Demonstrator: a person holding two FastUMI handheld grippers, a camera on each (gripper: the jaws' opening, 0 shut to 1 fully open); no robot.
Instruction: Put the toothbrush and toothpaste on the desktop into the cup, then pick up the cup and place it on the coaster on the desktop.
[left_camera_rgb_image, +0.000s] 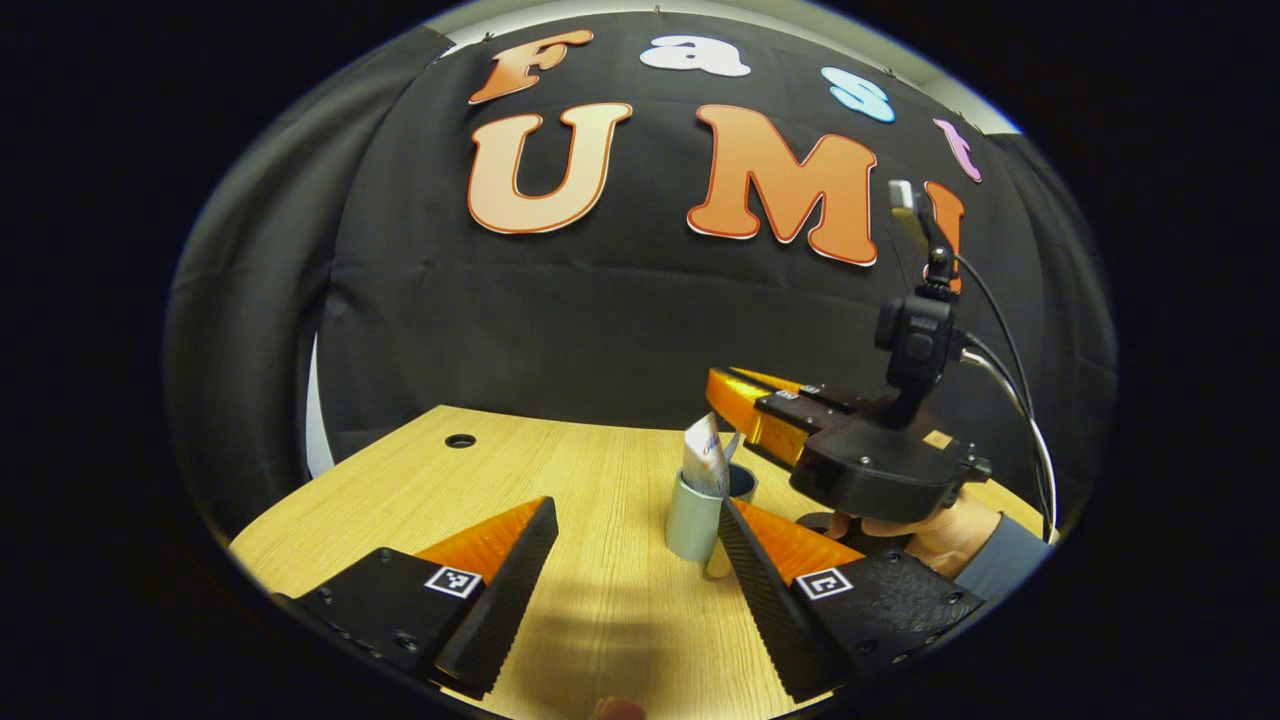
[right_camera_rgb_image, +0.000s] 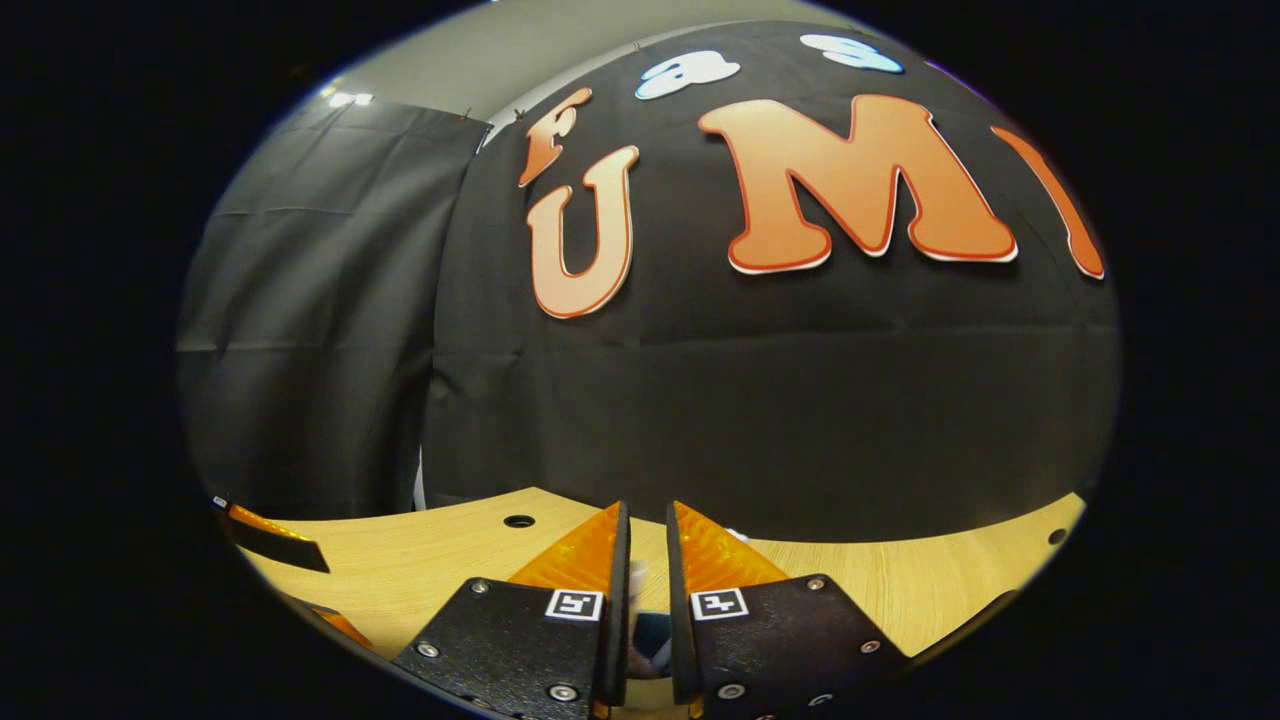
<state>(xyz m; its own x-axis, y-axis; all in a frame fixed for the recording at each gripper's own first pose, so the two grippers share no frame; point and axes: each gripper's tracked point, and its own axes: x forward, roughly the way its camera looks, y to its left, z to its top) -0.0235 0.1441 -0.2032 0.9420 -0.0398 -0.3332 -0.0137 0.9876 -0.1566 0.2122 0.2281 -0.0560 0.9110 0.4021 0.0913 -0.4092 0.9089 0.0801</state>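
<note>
Left gripper view: left gripper (left_camera_rgb_image: 628, 560) low over the wooden counter (left_camera_rgb_image: 420, 490), jaws wide, holding nothing; grey cup (left_camera_rgb_image: 695, 520) stands upright just ahead by the right finger, toothpaste tube (left_camera_rgb_image: 703, 455) sticking out of its mouth. Right gripper (left_camera_rgb_image: 740, 400), held by a hand (left_camera_rgb_image: 935, 535), hangs above the cup. Right gripper view: right gripper (right_camera_rgb_image: 642, 560) with jaws narrow, a thin pale item in the gap, likely the toothbrush but too blurred to tell; cup rim (right_camera_rgb_image: 650, 630) below. Judgement: cup looks light, stiff, smooth, could tip; grip it mid-wall from the sides
</note>
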